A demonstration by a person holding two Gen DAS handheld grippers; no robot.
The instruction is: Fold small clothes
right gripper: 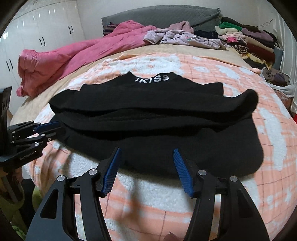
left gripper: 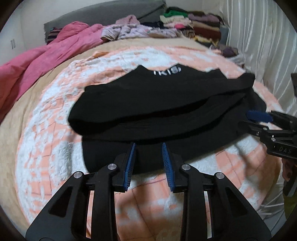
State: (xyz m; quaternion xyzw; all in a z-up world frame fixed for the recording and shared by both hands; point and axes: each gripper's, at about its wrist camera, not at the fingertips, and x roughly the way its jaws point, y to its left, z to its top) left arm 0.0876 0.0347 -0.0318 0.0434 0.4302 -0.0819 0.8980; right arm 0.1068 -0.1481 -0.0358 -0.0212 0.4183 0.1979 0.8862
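Observation:
A black top (left gripper: 157, 103) (right gripper: 148, 111) lies spread on the peach and white blanket (left gripper: 55, 129) (right gripper: 232, 77). Its collar with white lettering (right gripper: 151, 78) points away from me, and a fold runs across its middle. My left gripper (left gripper: 148, 146) hovers at the near hem, jaws narrowly apart, with nothing pinched between the blue pads (left gripper: 130, 157). My right gripper (right gripper: 147, 150) stands open wider over the near hem, also holding nothing. Each gripper shows from the side in the other view: the left gripper (right gripper: 50, 128) at the top's left edge, the right gripper (left gripper: 250, 118) at its right edge.
A pink duvet (right gripper: 65, 59) lies bunched at the back left of the bed. Loose lilac clothes (right gripper: 182, 38) and a stack of folded clothes (right gripper: 250, 40) sit at the back by the grey headboard (right gripper: 157, 14). White wardrobe doors (right gripper: 37, 33) stand left and a white curtain (left gripper: 259, 37) hangs right.

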